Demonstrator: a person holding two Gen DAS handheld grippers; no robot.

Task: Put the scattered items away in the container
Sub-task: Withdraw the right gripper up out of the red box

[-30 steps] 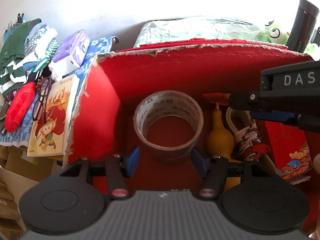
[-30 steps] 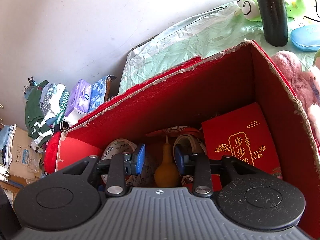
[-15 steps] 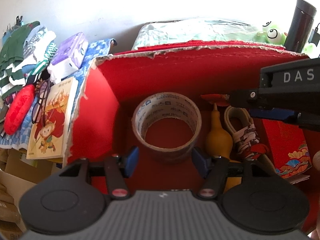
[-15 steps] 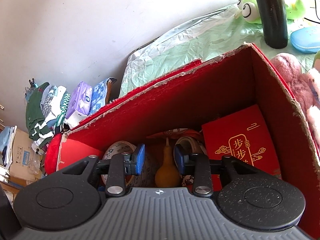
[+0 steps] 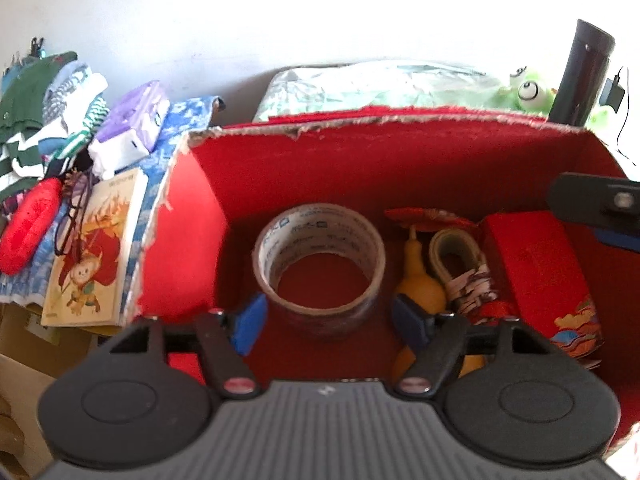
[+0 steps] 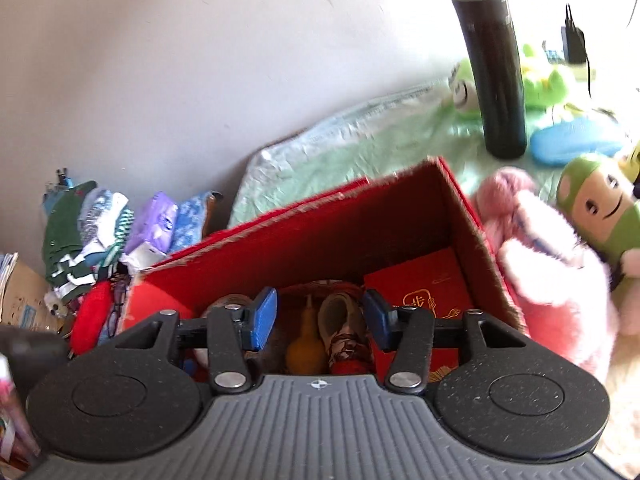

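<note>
A red cardboard box [image 5: 380, 122] holds a roll of brown tape [image 5: 320, 240], a yellow gourd [image 5: 420, 280], a bundled strap [image 5: 460, 264] and a red envelope pack [image 5: 536, 264]. My left gripper [image 5: 330, 322] hangs over the box. Its jaws are opening on either side of the tape roll's near edge, and the pads are off it. My right gripper [image 6: 320, 320] sits above the box [image 6: 360, 220], jaws opening and empty. The gourd [image 6: 306, 352] and strap [image 6: 344, 328] lie below the gap. One right finger [image 5: 592, 204] shows at the right edge of the left wrist view.
Left of the box lie a cartoon book [image 5: 92, 252], glasses [image 5: 70, 216], a red pouch [image 5: 28, 224], a purple tissue pack [image 5: 132, 128] and folded clothes [image 5: 40, 92]. Behind and right are a black flask [image 6: 496, 76], a blue case [image 6: 576, 142], a pink plush [image 6: 552, 272] and a green doll [image 6: 600, 204].
My right gripper's jaws have spread, and it has lifted back out of the box, which now looks smaller. The left jaws have widened a little around the tape roll; that hand stayed put.
</note>
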